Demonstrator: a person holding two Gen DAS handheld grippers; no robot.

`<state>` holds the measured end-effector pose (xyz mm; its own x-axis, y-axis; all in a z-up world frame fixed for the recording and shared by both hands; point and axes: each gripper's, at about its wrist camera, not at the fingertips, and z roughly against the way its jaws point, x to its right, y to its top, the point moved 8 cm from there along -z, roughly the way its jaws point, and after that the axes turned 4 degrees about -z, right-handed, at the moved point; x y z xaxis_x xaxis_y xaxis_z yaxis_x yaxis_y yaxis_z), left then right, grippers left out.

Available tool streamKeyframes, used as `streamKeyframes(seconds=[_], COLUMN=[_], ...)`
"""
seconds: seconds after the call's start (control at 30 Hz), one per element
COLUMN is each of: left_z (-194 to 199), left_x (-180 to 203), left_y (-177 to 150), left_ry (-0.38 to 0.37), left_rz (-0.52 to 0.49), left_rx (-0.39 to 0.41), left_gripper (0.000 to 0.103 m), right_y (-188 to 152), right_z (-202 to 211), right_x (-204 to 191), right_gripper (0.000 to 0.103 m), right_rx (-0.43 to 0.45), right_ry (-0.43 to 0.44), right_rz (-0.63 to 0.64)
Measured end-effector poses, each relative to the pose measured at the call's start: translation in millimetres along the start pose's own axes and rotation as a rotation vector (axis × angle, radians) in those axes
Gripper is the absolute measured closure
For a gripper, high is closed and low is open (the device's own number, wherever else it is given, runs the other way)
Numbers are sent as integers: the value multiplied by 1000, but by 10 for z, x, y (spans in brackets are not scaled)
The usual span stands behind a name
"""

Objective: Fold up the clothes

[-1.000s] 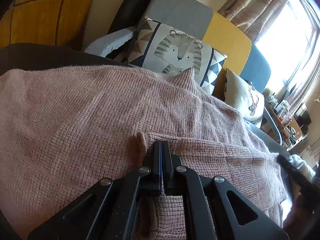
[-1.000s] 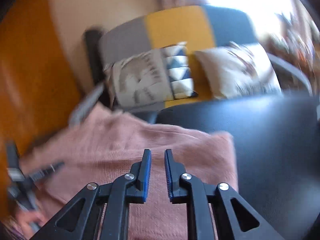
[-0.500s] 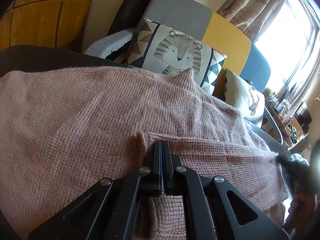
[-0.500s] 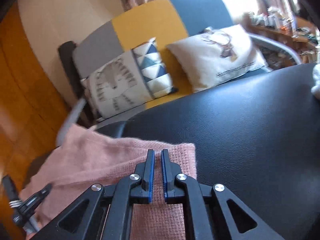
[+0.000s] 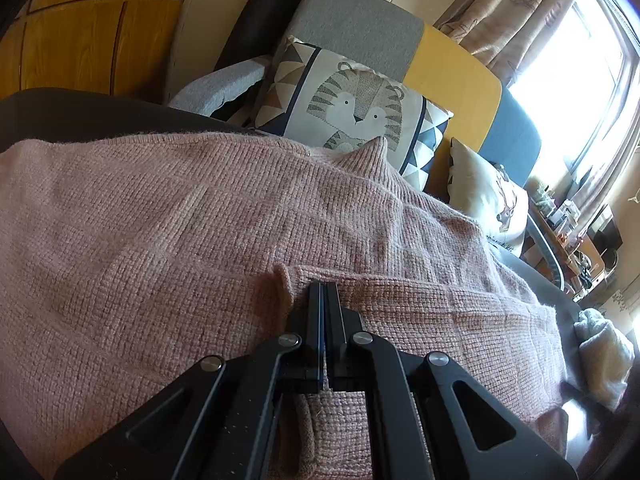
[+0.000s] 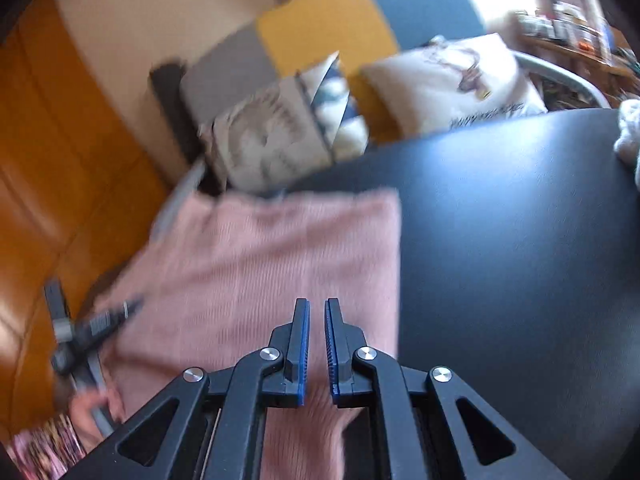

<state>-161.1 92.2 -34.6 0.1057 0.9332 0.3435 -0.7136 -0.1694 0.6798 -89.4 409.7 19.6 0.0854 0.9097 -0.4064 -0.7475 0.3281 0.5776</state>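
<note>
A pink knit sweater [image 5: 160, 240] lies spread over a black table [image 6: 500, 260], with a folded layer along its near side. My left gripper [image 5: 323, 292] is shut on the upper edge of that folded layer. In the blurred right wrist view the sweater [image 6: 280, 260] ends in a straight right edge. My right gripper [image 6: 317, 312] stands over its near right corner, jaws almost together, with a strip of pink cloth drawn up between them. The left gripper [image 6: 92, 328] and the hand [image 6: 88, 404] holding it show at that view's left edge.
Behind the table stands a sofa [image 5: 360, 28] with grey, yellow and blue back panels, a tiger cushion [image 5: 352, 108] and a pale deer cushion [image 5: 488, 204]. A white cloth [image 5: 604, 344] lies on the table's right end. Orange wood panelling [image 5: 72, 36] is at left, a bright window at right.
The right gripper's jaws narrowed onto the sweater's corner and its view swung and blurred. It has left the right edge of the left wrist view, uncovering the white cloth. The left gripper stayed still.
</note>
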Motion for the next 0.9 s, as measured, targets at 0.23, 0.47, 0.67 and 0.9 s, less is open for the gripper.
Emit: streamKeyframes(seconds=[0.23, 0.47, 0.67, 0.9], left_z=[1, -4, -7, -13], left_x=[15, -9, -4, -18], left_y=[-5, -6, -8, -6], left_ry=[4, -5, -4, -13], left_rz=[-3, 4, 6, 16], left_rx=[2, 1, 2, -4], left_gripper=[100, 100, 100, 100], right_y=[39, 87, -139, -167], right_z=[80, -106, -568, -542], right_x=[103, -1135, -1310, -1299], right_gripper=[100, 95, 92, 93], right_rx=[1, 29, 33, 54], right_ry=[-76, 64, -81, -107], right_rz=[-81, 121, 234, 244])
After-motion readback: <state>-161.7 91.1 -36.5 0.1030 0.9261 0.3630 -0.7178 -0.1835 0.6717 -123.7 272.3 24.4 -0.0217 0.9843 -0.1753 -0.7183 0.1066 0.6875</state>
